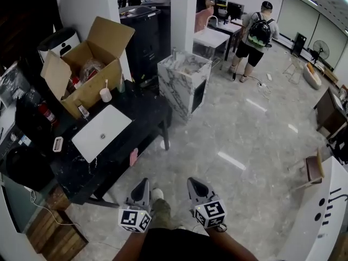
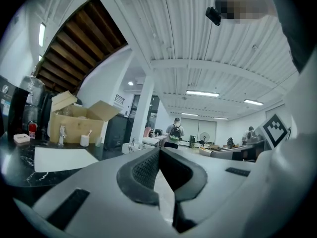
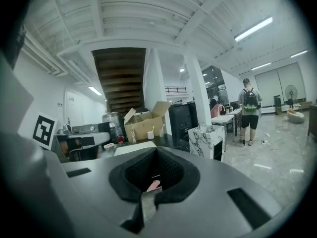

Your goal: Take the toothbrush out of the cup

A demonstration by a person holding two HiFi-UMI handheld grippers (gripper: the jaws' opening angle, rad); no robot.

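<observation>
A small white cup [image 1: 105,95] with a toothbrush [image 1: 106,84] standing in it sits on the black table [image 1: 147,110], in front of a cardboard box. In the left gripper view the cup [image 2: 84,141] is far off at the left, and in the right gripper view the cup [image 3: 150,134] is small, just above the jaws. My left gripper [image 1: 143,182] and right gripper [image 1: 193,181] are side by side low in the head view, over the floor and well short of the table. Both have their jaws shut with nothing between them.
An open cardboard box [image 1: 87,64] and a white rectangular basin [image 1: 101,132] are on the table. A marble-patterned pedestal [image 1: 184,78] stands past the table's end. A person with a backpack [image 1: 256,34] is across the room. A pink tag [image 1: 134,156] hangs at the table's edge.
</observation>
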